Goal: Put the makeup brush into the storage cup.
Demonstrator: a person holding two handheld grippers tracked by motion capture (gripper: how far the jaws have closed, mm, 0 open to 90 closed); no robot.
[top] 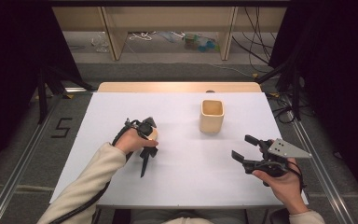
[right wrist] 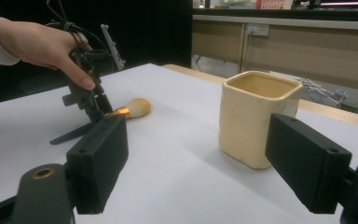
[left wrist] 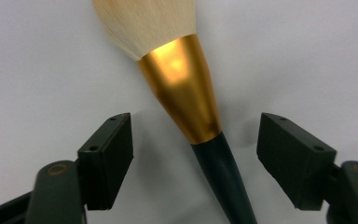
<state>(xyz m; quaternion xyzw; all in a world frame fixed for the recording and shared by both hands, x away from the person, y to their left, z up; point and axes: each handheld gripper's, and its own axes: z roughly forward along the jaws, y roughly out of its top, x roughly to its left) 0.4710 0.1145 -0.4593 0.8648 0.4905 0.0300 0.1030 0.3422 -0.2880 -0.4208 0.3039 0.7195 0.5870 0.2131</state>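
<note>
Hovering my left tool over the makeup brush; jaws wide, one each side of the gold ferrule/handle joint, not touching yet; brush lies flat on the white bench, bristles away from me. Right tool idles open nr the bench's right edge, holding nothing, facing the cream cup. Progress, I'd judge: early; grasp not made, lift + drop into cup presumably all left.
</note>
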